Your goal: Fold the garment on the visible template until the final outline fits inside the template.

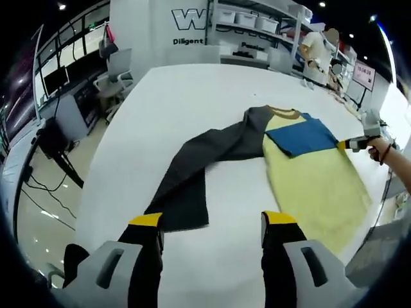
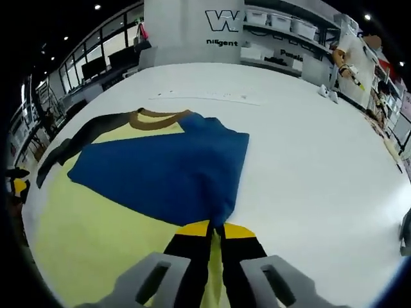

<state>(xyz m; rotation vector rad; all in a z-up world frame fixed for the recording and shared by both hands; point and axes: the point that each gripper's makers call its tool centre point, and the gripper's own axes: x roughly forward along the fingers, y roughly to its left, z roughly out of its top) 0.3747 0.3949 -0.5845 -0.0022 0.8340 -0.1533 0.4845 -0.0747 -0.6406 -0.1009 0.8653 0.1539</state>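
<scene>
A long-sleeved shirt point(image 1: 308, 173) lies spread on the white desk point(image 1: 173, 109), its body pale yellow with a brown collar point(image 2: 157, 119). One dark grey sleeve point(image 1: 192, 173) stretches flat across the desk toward the left tongs point(image 1: 210, 221), whose yellow-tipped jaws stand wide apart above the desk; the sleeve's cuff end lies just in front of the left jaw, not gripped. The blue sleeve point(image 2: 164, 170) is folded over the shirt's chest. The right tongs point(image 2: 215, 230) have their jaws drawn together, clamped on the blue sleeve's end, near the shirt's edge. In the left gripper view the right tongs point(image 1: 352, 144) appear at the far side of the shirt, held by a person's hand point(image 1: 380, 151). Shelves with white bins point(image 1: 250, 19) stand beyond the desk.
</scene>
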